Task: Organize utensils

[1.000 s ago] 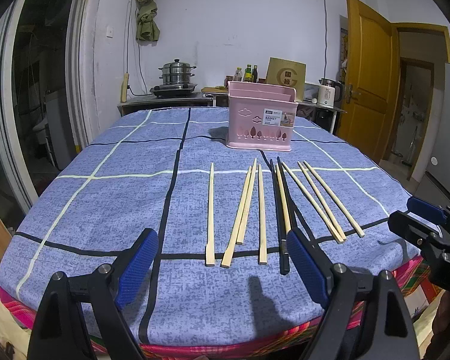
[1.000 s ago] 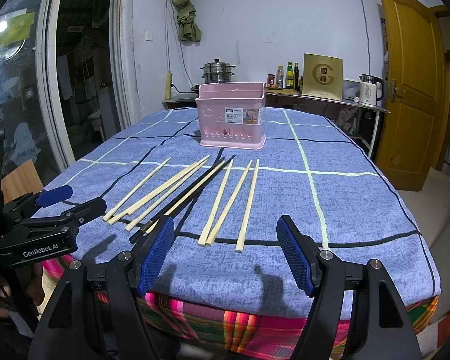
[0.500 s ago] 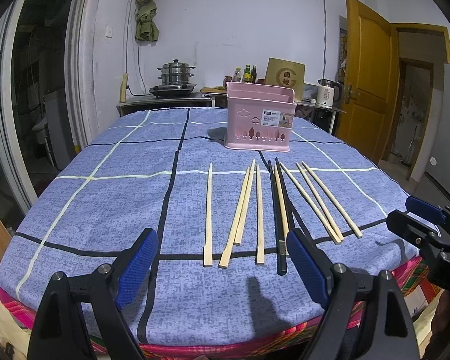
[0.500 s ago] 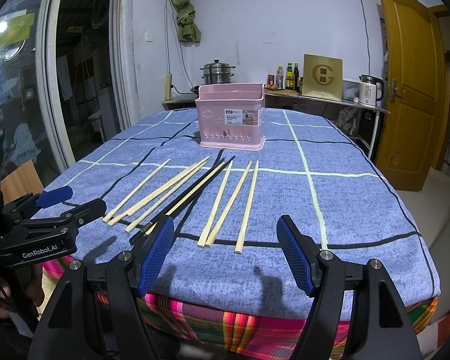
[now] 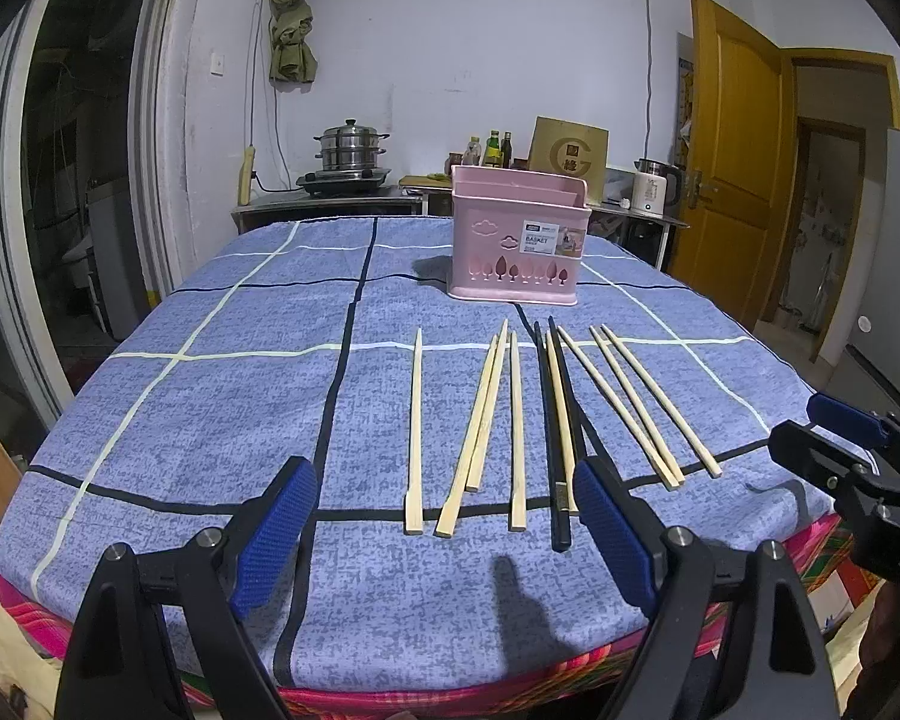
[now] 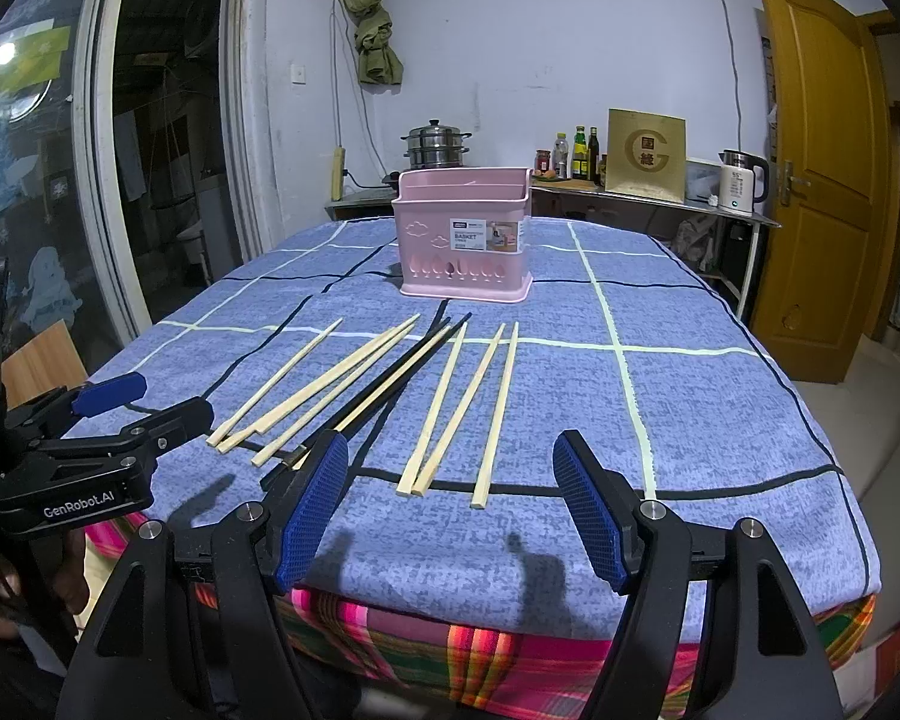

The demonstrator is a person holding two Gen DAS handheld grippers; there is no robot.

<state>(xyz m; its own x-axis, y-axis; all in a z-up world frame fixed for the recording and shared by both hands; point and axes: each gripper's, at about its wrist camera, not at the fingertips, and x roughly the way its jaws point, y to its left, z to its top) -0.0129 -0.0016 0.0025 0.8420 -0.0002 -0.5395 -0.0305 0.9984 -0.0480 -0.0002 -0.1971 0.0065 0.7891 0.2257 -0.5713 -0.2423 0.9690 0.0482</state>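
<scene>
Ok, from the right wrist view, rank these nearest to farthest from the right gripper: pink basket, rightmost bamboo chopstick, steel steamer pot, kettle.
1. Rightmost bamboo chopstick, just ahead of the right gripper.
2. Pink basket, mid-table.
3. Steel steamer pot back left and kettle back right: too close to call.

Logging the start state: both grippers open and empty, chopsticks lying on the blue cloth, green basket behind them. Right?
Not quite: the basket is pink, as the left wrist view shows. The rest holds: left gripper and right gripper open and empty, chopsticks on the cloth.
</scene>
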